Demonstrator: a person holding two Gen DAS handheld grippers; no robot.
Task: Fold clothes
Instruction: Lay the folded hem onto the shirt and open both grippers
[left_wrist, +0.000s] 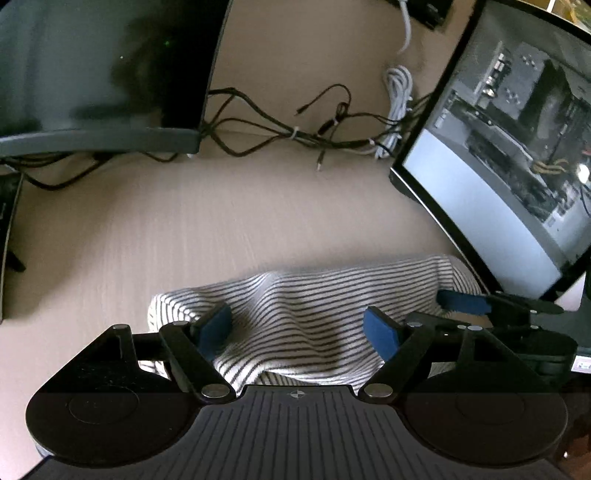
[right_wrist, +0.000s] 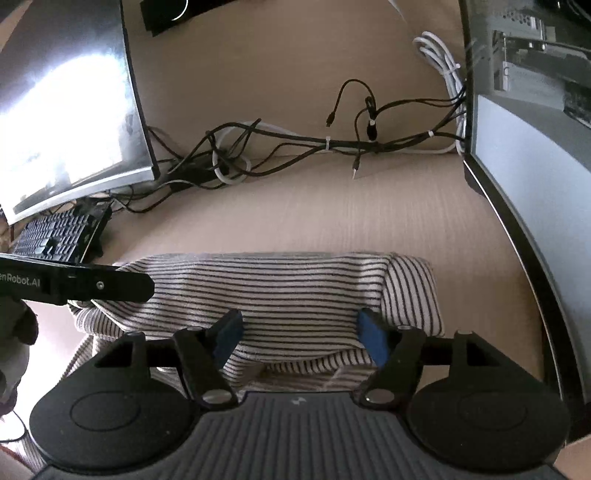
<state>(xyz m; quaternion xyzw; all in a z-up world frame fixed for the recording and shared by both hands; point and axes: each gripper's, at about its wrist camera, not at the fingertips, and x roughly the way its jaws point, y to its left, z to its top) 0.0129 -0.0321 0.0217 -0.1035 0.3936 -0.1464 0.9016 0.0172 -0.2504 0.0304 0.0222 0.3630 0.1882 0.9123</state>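
The folded black-and-white striped knit garment (left_wrist: 295, 317) lies on the beige wood-grain tabletop (left_wrist: 184, 229) between two dark monitors. The left tool (left_wrist: 297, 330) hovers low over the garment's near edge, its blue-padded fingers spread wide apart, clamping nothing. The right tool (right_wrist: 301, 334) sits just beside it at the same height, likewise spread open above the striped cloth.

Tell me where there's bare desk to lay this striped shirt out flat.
Bare desk lies between the striped shirt and the cable tangle, flanked by two monitors. Crowded: cables at the back, keyboard at left.
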